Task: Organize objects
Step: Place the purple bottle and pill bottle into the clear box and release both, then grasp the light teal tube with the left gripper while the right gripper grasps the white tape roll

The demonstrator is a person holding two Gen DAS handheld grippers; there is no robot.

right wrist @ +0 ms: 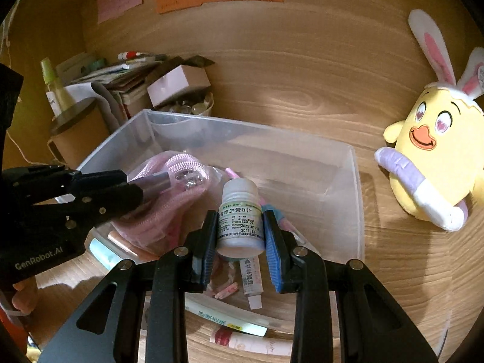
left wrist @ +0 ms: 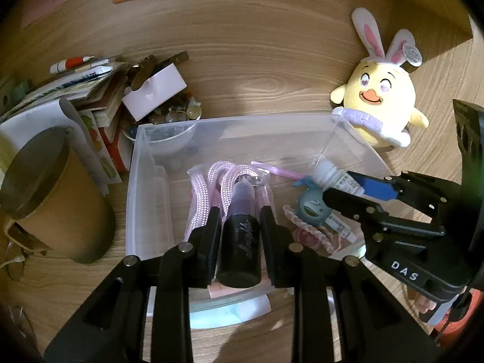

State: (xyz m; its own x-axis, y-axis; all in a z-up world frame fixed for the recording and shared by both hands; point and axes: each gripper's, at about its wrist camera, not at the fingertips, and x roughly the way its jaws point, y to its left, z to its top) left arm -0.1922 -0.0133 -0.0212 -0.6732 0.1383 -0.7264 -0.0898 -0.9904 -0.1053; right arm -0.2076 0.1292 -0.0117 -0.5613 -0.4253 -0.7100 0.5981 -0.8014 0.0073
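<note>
A clear plastic bin (left wrist: 230,121) (right wrist: 357,181) sits on the wooden desk. My left gripper (left wrist: 240,220) is shut on a dark tube with a black cap (left wrist: 240,242), held over a pink rope in a bag (left wrist: 217,181) inside the bin. It shows from the side in the right wrist view (right wrist: 133,190). My right gripper (right wrist: 240,227) is shut on a white pill bottle (right wrist: 240,220), held above the bin's near right part; it also shows in the left wrist view (left wrist: 341,187). A small white ointment tube (right wrist: 252,281) lies below it.
A yellow plush chick with rabbit ears (left wrist: 381,99) (right wrist: 435,157) stands right of the bin. A brown paper cup with a lid (left wrist: 54,193) and a pile of books, a white box (left wrist: 154,90) and a bowl of beads lie to the left. Paper notes hang on the back wall.
</note>
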